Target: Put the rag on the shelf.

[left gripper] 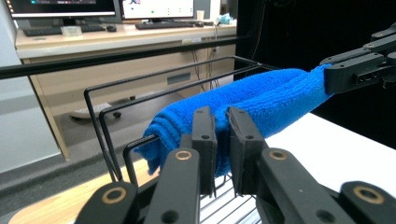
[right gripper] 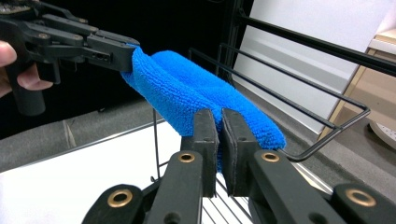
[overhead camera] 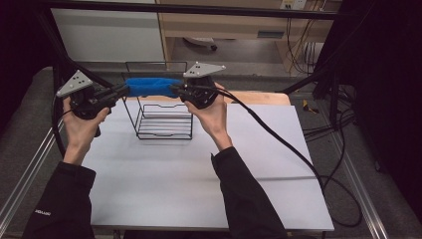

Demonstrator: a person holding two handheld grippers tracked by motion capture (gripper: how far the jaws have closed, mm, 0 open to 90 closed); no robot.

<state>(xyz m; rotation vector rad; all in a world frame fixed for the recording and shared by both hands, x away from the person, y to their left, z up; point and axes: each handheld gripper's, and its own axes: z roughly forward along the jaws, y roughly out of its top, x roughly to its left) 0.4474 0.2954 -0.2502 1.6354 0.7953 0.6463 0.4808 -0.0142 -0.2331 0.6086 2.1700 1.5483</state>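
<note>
One white table, desks beyond.

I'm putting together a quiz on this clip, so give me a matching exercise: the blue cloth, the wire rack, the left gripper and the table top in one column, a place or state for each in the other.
Things:
1. blue cloth
2. wire rack
3. left gripper
4. table top

Places or states:
A. stands on the table, black, nothing lying in it
B. white, bears the rack
C. stretched between both grippers above the rack
D. clamps one end of the cloth

Pairs: 1-C, 2-A, 3-D, 4-B
</note>
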